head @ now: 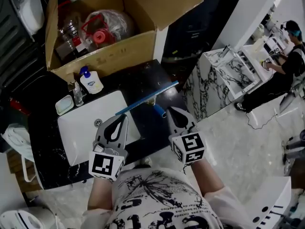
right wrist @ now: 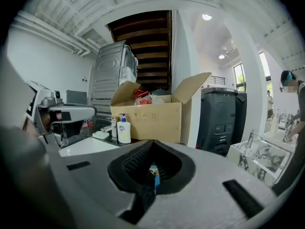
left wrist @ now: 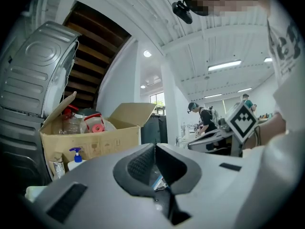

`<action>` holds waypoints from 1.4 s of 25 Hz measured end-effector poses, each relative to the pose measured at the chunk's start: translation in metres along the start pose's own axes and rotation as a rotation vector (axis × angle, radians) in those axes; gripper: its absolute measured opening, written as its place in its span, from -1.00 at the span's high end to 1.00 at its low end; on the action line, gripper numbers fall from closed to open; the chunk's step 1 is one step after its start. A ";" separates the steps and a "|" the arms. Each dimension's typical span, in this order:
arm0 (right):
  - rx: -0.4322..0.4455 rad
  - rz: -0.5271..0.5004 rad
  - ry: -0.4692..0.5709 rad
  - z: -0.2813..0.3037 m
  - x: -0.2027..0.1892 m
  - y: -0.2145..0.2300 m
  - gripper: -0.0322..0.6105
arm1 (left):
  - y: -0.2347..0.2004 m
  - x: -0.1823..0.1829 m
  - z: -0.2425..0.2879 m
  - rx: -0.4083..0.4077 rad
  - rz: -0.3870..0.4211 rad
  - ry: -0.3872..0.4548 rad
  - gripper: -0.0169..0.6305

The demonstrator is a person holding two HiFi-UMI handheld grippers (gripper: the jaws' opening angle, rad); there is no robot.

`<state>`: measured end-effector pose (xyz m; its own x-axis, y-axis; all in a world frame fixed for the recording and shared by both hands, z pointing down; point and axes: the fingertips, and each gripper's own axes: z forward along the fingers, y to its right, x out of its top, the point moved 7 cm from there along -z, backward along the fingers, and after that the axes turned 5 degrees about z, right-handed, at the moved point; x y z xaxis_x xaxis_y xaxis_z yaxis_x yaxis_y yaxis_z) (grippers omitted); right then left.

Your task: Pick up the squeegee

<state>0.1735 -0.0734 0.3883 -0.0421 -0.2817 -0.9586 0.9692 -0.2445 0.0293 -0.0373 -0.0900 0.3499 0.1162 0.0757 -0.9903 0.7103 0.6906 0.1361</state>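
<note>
The squeegee [head: 148,98], a long blue blade with a blue handle [head: 159,110], lies slanted on the black counter [head: 143,78] just right of the white sink [head: 81,128]. My left gripper [head: 125,116] hovers over the sink's right edge near the blade's left end, jaws together and empty. The tip of my right gripper [head: 170,109] is right beside the handle, with its jaws closed too. Through the gap under the left gripper [left wrist: 155,146], a bit of the blue squeegee [left wrist: 159,182] shows. The right gripper [right wrist: 151,143] likewise shows the squeegee [right wrist: 153,171] below its jaws.
An open cardboard box [head: 109,56] of bottles stands behind the sink, with a soap pump bottle [head: 91,82], a faucet [head: 77,93] and a soap dish [head: 64,105] in front of it. A marble-patterned cabinet [head: 214,80] stands to the right. A person [head: 286,66] works farther right.
</note>
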 end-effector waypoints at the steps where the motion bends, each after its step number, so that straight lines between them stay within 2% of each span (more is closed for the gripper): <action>1: 0.009 0.002 -0.012 0.010 0.002 0.004 0.92 | -0.005 -0.002 0.005 0.011 -0.002 -0.008 0.91; 7: 0.086 0.025 -0.102 0.049 0.001 0.019 0.92 | -0.022 -0.007 0.016 0.104 -0.032 -0.039 0.91; 12: 0.178 0.068 -0.298 0.081 -0.016 0.028 0.92 | -0.031 -0.013 0.010 0.235 -0.064 -0.075 0.91; 16: 0.249 0.044 -0.474 0.105 -0.037 0.033 0.69 | -0.031 -0.013 0.006 0.308 -0.080 -0.092 0.91; 19: 0.267 -0.013 -0.623 0.127 -0.058 0.038 0.42 | -0.028 -0.017 0.005 0.348 -0.097 -0.114 0.91; 22: 0.269 -0.028 -0.777 0.149 -0.079 0.045 0.29 | -0.027 -0.024 0.003 0.368 -0.115 -0.131 0.91; 25: 0.299 -0.027 -0.863 0.165 -0.090 0.043 0.19 | -0.027 -0.034 0.001 0.375 -0.122 -0.135 0.91; 35: 0.311 -0.051 -1.137 0.185 -0.127 0.038 0.18 | -0.035 -0.035 0.000 0.391 -0.143 -0.135 0.91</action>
<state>0.1710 -0.2183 0.5632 -0.4237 -0.8913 -0.1617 0.8658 -0.4510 0.2170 -0.0663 -0.1170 0.3797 0.0684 -0.1138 -0.9911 0.9322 0.3612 0.0229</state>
